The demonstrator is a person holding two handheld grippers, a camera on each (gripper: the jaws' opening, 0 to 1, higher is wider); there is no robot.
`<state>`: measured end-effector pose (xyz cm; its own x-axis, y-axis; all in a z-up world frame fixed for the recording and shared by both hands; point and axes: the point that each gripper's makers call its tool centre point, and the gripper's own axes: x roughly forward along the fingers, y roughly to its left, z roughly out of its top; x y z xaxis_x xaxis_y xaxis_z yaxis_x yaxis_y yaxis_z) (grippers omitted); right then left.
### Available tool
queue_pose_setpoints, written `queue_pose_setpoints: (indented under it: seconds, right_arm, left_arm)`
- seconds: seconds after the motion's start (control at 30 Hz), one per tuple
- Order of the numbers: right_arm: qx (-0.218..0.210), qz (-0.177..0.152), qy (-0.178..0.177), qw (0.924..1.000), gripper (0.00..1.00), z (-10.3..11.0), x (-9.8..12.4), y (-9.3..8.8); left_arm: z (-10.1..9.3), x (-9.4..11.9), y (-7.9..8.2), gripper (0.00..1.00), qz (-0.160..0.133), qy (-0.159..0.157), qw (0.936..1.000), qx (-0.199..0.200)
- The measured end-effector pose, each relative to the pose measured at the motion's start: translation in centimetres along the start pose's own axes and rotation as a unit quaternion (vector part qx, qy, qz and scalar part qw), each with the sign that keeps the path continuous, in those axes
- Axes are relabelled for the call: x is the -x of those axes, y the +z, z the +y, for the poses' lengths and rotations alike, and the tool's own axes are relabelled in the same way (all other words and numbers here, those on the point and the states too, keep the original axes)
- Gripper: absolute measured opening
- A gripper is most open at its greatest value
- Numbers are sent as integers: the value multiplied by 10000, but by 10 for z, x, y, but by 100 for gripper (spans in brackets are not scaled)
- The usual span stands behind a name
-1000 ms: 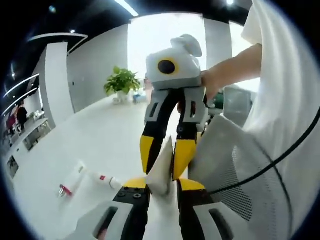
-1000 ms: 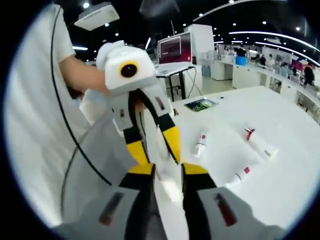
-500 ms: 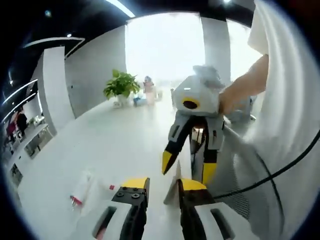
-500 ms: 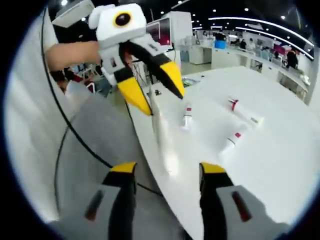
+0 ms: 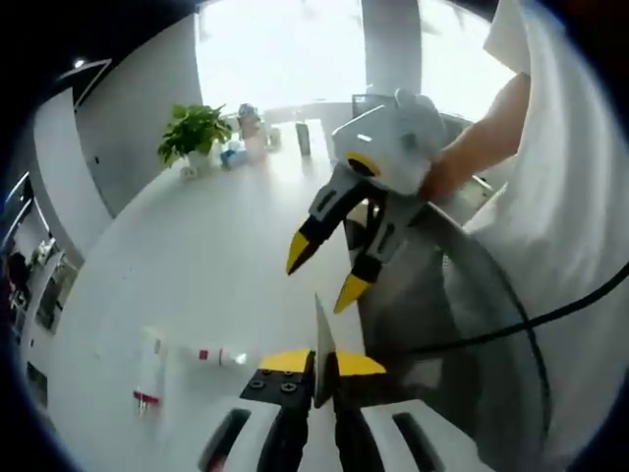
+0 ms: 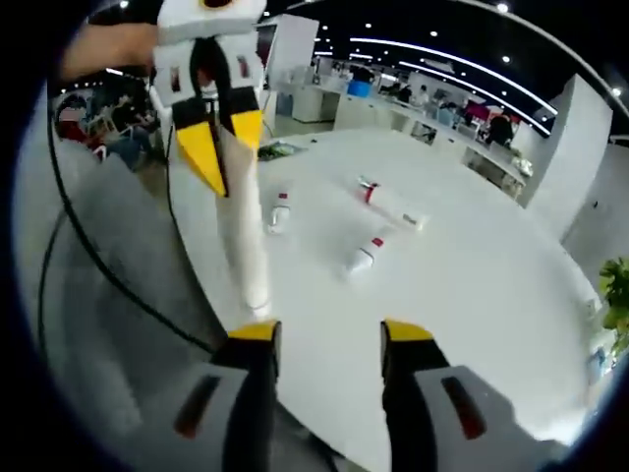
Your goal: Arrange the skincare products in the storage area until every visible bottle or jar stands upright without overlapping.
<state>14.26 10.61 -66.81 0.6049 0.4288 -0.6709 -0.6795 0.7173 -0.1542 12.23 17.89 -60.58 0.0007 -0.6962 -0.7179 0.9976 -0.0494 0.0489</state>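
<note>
The white table (image 6: 472, 295) spreads from center toward 3 o'clock in the right gripper view. On it lie three tubes on their sides: one (image 6: 393, 206) at 12 o'clock, one (image 6: 362, 258) near center, one (image 6: 280, 212) at 10 o'clock. The left gripper (image 5: 314, 366) is pinched narrow on a long white tube (image 6: 244, 246), hanging down over the table edge. The right gripper (image 6: 329, 332) stands wide and holds nothing.
</note>
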Motion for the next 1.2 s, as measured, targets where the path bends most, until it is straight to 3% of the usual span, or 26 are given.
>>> queue_pose_setpoints:
  seconds: [0.13,0.3,0.37,0.57,0.83,0.93,1.2]
  right_arm:
    - [-332,289,-314,9985,41,-15,-4,-11]
    - [-387,504,-813,9947,39,-35,-6,-23]
    - [-273,681,-845,9937,37,-36,-8,-29]
    - [34,740,-727,9946,36,-27,-11,-30]
    - [157,763,-720,9944,36,-25,-12,-30]
    - [23,742,-760,9943,35,-27,-12,-30]
    - [-65,759,-812,9938,35,-30,-12,-33]
  left_arm:
    - [-3,-1,1,5,66,27,9999,-96]
    - [-1,0,1,4,131,39,9998,-111]
    - [3,2,1,4,151,76,9998,-114]
    - [17,12,8,4,37,152,9999,6]
    - [58,34,25,4,-39,299,9995,24]
    - [75,41,32,3,-79,373,9993,25]
    - [140,65,50,3,-130,606,9981,-16]
